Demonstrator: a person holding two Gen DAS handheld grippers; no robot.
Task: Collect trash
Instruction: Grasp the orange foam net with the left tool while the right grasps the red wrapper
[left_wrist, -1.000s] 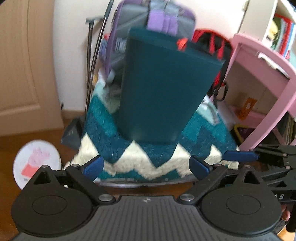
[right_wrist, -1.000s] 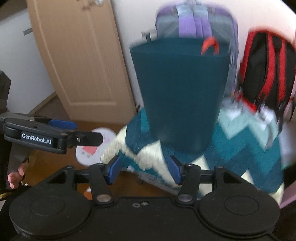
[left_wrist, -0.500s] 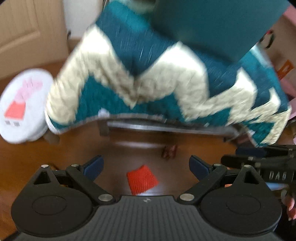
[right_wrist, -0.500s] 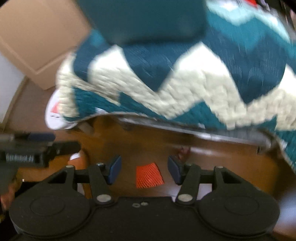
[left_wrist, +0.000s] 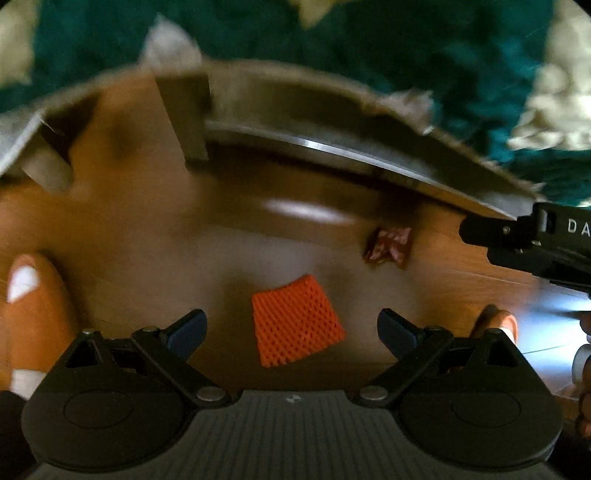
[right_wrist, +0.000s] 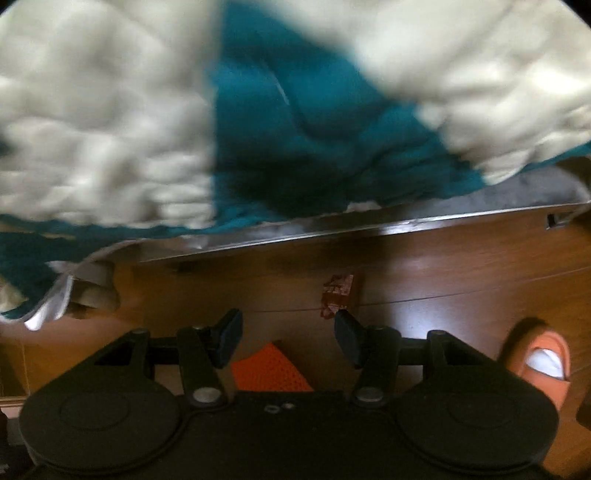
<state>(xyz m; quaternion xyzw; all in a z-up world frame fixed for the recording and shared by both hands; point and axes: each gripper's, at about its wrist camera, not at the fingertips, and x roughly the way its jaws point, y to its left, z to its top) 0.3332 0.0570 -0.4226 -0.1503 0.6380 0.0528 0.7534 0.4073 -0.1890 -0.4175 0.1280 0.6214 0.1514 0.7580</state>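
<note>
An orange foam net (left_wrist: 297, 325) lies on the wooden floor, between the tips of my open left gripper (left_wrist: 291, 330) and below them. A crumpled dark red wrapper (left_wrist: 388, 244) lies a little farther off to the right. In the right wrist view the orange foam net (right_wrist: 271, 369) sits low between the fingers of my open right gripper (right_wrist: 288, 338), and the red wrapper (right_wrist: 337, 295) lies just beyond the right fingertip. Nothing is held by either gripper. The right gripper's black body (left_wrist: 532, 240) reaches in from the right in the left wrist view.
A teal and cream zigzag blanket (right_wrist: 295, 122) hangs over a low metal-framed seat (left_wrist: 351, 151) right above the trash. Its leg (left_wrist: 186, 118) stands at the back left. Orange slippers (left_wrist: 33, 310) (right_wrist: 539, 363) stand on the floor at both sides.
Both grippers have dropped from facing the teal bag and backpacks to pointing down at the floor under the blanket. The orange net and red wrapper have come close. Jaws stayed open.
</note>
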